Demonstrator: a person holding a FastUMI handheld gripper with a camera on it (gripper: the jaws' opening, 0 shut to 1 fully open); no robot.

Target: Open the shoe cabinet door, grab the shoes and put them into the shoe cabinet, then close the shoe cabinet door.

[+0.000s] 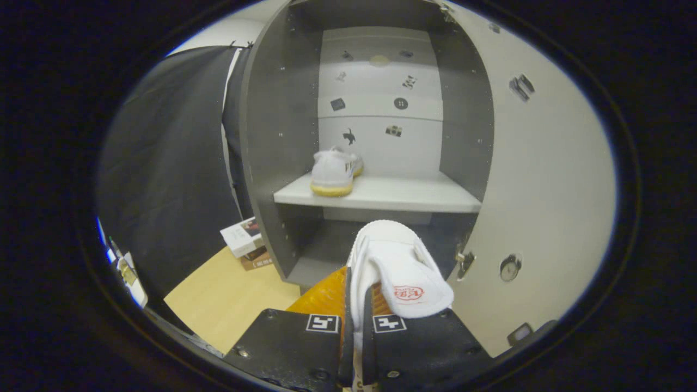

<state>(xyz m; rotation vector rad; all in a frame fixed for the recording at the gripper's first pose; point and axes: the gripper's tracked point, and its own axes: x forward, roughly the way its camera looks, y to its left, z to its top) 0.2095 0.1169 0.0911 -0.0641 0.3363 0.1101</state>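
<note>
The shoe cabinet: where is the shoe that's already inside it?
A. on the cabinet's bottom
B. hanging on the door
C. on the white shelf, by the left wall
C: the white shoe with the yellow sole sits on the white shelf near the left wall, while the hand-held gripper pinches the second shoe.

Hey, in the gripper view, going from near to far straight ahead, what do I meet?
Gripper shut on the held white shoe → shelf front edge → second white shoe on the shelf → cabinet back wall.
</note>
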